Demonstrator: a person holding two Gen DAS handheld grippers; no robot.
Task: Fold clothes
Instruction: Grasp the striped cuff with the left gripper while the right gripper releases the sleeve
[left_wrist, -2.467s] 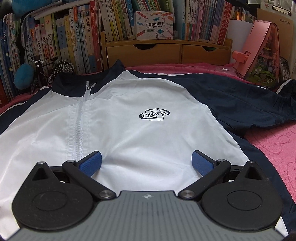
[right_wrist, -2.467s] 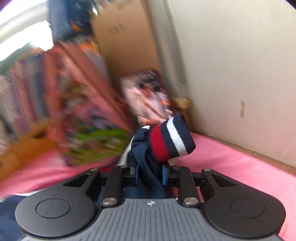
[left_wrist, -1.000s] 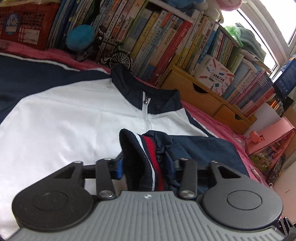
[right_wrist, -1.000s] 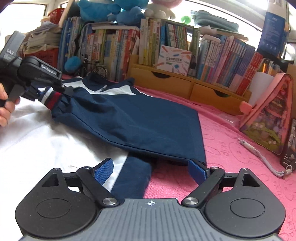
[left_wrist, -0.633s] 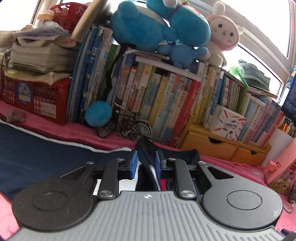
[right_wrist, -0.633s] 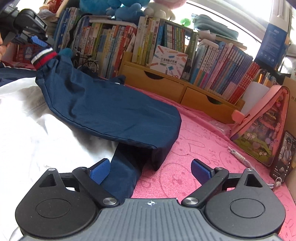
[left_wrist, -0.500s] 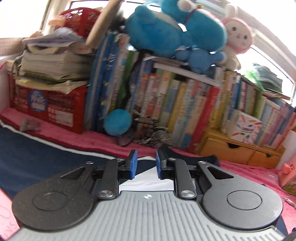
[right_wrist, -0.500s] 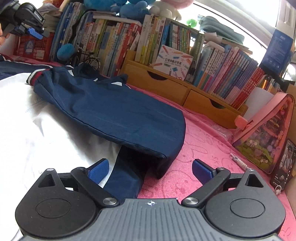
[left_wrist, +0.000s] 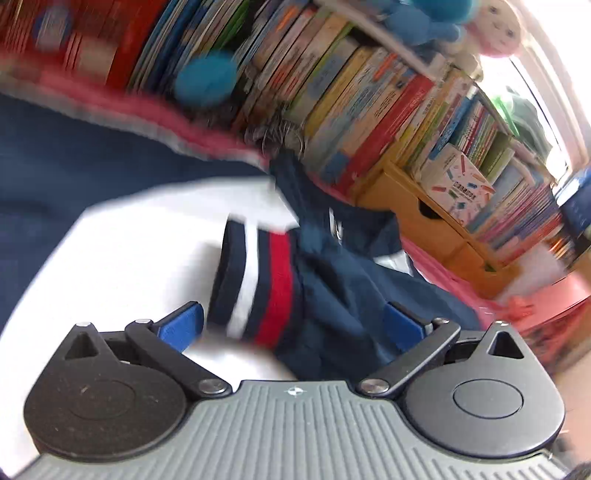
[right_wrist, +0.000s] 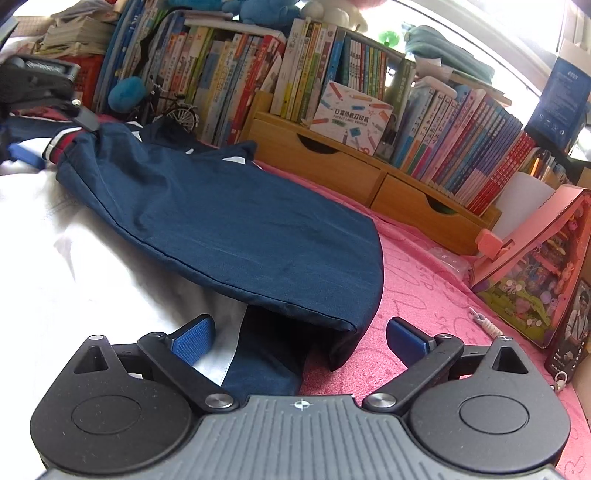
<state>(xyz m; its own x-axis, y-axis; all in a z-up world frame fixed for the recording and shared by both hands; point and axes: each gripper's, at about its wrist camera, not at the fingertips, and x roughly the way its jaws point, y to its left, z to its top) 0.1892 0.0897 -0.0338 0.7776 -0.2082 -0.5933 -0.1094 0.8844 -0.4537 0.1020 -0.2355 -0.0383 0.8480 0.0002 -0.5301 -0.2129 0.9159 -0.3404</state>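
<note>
A white and navy zip jacket (right_wrist: 66, 280) lies flat on a pink bed cover. Its navy right sleeve (right_wrist: 229, 221) is folded across the white chest, and the striped red, white and navy cuff (left_wrist: 258, 284) rests on the white front near the collar (left_wrist: 354, 221). My left gripper (left_wrist: 291, 323) is open with the cuff lying between its blue pads, not pinched. My right gripper (right_wrist: 299, 338) is open and empty over the sleeve's fold edge near the jacket's side. The left gripper also shows in the right wrist view (right_wrist: 40, 88) at the far left.
A bookshelf (right_wrist: 332, 85) full of books and a wooden drawer unit (right_wrist: 351, 173) run along the back. A pink toy house (right_wrist: 535, 258) and a phone (right_wrist: 569, 332) stand at the right. A toy bicycle (right_wrist: 177, 110) stands by the books. Pink cover (right_wrist: 436, 288) lies bare right of the sleeve.
My left gripper carried the cuff over the chest, set it down and opened. The sleeve now lies flat. My right gripper stayed open and shifted slightly.
</note>
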